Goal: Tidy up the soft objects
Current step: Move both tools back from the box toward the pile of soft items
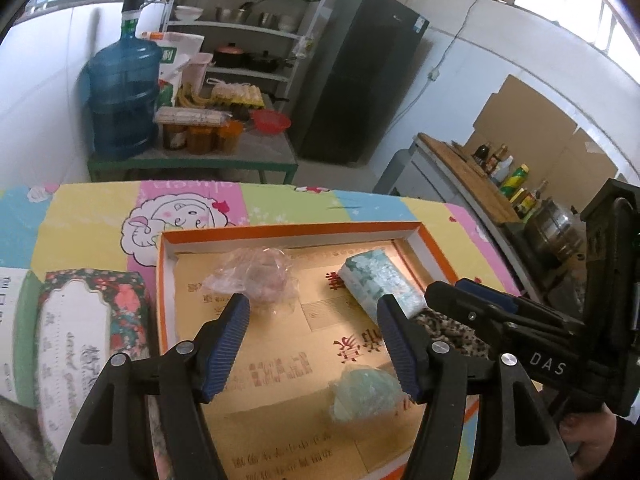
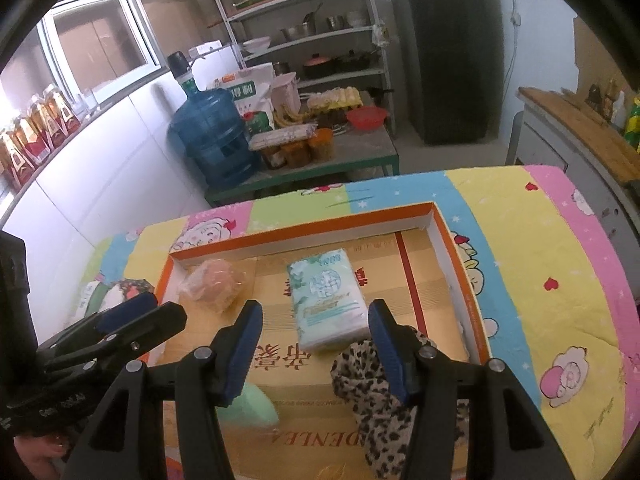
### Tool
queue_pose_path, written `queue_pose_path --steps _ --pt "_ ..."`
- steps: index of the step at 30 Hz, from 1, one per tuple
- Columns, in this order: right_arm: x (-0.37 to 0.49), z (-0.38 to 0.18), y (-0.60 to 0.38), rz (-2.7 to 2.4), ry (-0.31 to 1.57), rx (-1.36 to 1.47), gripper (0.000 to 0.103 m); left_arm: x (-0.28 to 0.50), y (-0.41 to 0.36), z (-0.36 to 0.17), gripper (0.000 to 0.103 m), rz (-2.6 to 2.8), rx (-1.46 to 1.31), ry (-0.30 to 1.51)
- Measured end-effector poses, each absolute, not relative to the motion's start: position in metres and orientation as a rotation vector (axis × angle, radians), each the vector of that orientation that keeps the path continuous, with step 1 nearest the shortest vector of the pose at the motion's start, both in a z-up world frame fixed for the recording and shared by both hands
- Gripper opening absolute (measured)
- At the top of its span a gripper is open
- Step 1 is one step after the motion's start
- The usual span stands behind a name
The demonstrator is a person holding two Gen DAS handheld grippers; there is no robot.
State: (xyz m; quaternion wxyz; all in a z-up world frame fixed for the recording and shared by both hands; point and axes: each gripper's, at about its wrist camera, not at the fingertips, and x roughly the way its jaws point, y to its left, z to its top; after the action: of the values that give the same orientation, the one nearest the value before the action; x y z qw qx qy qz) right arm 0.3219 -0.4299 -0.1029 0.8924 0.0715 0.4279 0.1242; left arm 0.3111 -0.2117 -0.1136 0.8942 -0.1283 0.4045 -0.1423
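A shallow orange-rimmed box (image 1: 280,233) (image 2: 304,236) lies on the patterned cloth. Inside it are a teal tissue pack (image 1: 380,284) (image 2: 328,300), a clear bag with something pink (image 1: 256,280) (image 2: 212,284), a pale green soft lump (image 1: 366,396) (image 2: 252,404) and a leopard-print cloth (image 1: 448,328) (image 2: 372,392). My left gripper (image 1: 313,304) hangs open above the box floor, holding nothing. My right gripper (image 2: 316,308) is also open above the tissue pack, and its right finger hides part of the leopard cloth. Neither gripper's pads touch anything.
A floral tissue box (image 1: 88,320) stands on the cloth left of the orange box. Beyond the table are a low green bench (image 1: 192,164) with a blue water jug (image 1: 120,96), jars and food, a shelf rack, a dark fridge (image 1: 360,72) and a counter with bottles (image 1: 504,176).
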Motion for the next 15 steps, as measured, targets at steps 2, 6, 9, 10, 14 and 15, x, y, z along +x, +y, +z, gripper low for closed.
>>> queue_pose_path --steps 2,6,9,10,14,15 --pt "0.317 -0.097 -0.429 0.253 0.879 0.148 0.055 0.303 -0.208 -0.106 0.068 -0.300 -0.261 0.824" --pt "0.305 -0.087 -0.425 0.241 0.859 0.145 0.055 0.291 -0.205 -0.094 0.068 -0.304 -0.238 0.804" --pt "0.296 -0.079 -0.420 0.237 0.847 0.138 0.055 0.279 -0.201 -0.084 0.068 -0.307 -0.216 0.781" --pt "0.294 -0.076 -0.417 0.234 0.841 0.135 0.055 0.276 -0.199 -0.081 0.068 -0.308 -0.210 0.773" --pt "0.283 -0.065 -0.408 0.228 0.819 0.124 0.055 0.262 -0.188 -0.069 0.068 -0.317 -0.197 0.751" --pt "0.280 -0.063 -0.405 0.225 0.814 0.121 0.055 0.259 -0.185 -0.067 0.068 -0.320 -0.196 0.747"
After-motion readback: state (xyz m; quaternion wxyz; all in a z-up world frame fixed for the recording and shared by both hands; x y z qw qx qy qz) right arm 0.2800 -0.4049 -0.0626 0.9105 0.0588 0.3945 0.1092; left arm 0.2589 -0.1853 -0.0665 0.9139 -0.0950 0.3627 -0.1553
